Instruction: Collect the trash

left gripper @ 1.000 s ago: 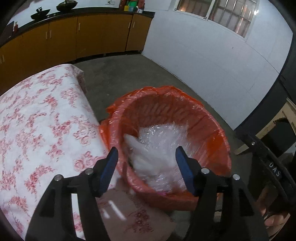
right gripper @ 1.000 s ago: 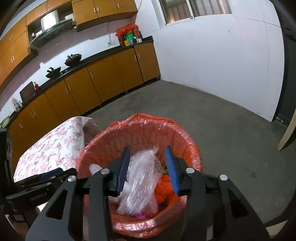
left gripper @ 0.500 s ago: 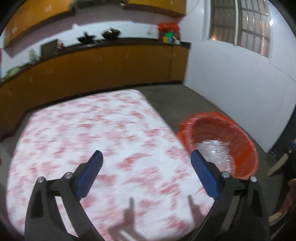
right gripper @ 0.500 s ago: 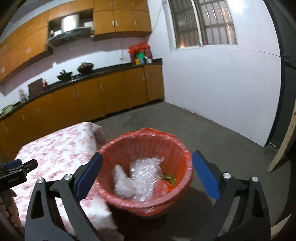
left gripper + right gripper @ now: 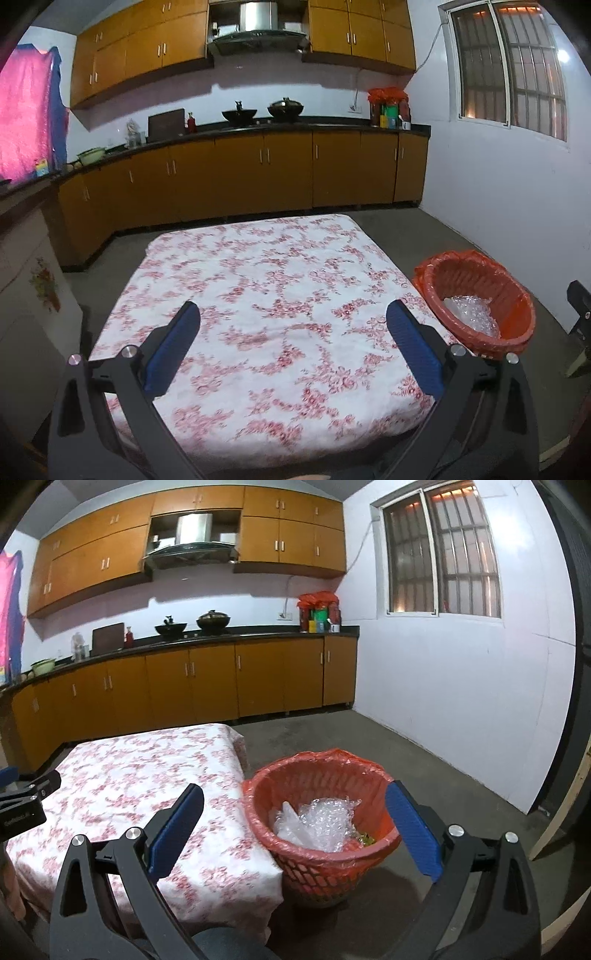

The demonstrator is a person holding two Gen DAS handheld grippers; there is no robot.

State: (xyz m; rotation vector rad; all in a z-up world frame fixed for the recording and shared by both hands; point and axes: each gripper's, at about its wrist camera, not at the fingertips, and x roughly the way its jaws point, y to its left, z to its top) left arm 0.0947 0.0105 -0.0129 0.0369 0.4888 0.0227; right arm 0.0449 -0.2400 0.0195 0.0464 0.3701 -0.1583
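Over floral tablecloth [image 5: 280, 295] | left gripper [image 5: 293, 345] jaws opening, spread wide, nothing between | right gripper [image 5: 295, 823] wide, nothing gripped | orange basket [image 5: 295, 864] just beside table, holding bubble wrap [image 5: 325, 819] and clear plastic bag [image 5: 290, 821]

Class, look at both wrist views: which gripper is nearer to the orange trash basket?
Right. The right gripper hovers open just before the trash basket; the left gripper is open over the floral tablecloth, basket off to its side.

Faint lettering on the left hand-held gripper [image 5: 22, 808] is too small to read
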